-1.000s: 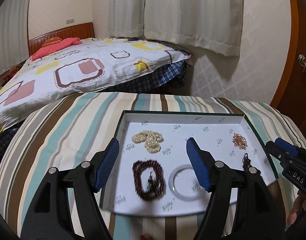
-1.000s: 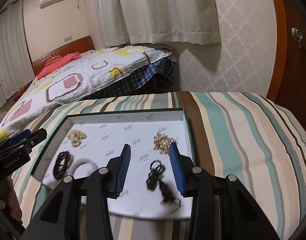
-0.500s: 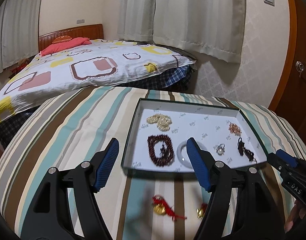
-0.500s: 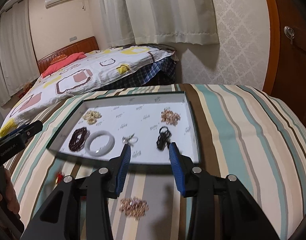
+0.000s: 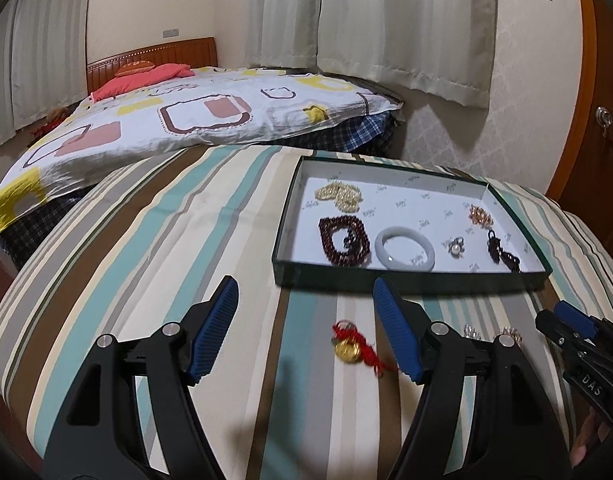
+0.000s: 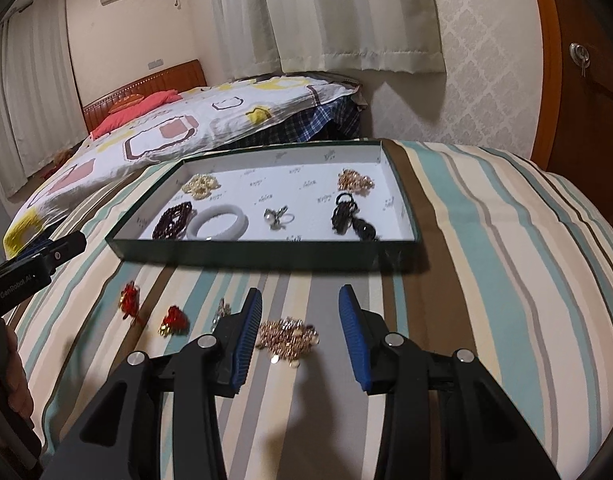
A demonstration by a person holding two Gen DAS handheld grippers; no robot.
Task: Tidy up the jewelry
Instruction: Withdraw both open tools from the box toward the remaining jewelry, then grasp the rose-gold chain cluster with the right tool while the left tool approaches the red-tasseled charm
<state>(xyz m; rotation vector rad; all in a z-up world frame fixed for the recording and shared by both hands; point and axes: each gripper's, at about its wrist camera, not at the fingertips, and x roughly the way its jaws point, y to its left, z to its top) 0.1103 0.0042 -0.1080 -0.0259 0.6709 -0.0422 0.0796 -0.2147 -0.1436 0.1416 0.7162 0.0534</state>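
Striped bedspread point(image 6: 486, 240) under our green tray point(image 6: 266, 250), right gripper point(image 6: 300, 328) open over gold chain pile point(image 6: 286, 338) half-hidden from left view, left gripper point(image 5: 306, 328) open above red-corded charm point(image 5: 352, 344)

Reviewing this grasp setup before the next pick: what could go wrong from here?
1. The rose-gold chain lies in a loose heap between the open right gripper fingers; a pinch may catch only a few links, letting the rest trail or snag on the tray wall.
2. The red-corded gold charm sits off-centre, near the open left gripper's right finger; closing could nudge it aside.
3. The striped cover looks soft; fingers may pinch fabric.
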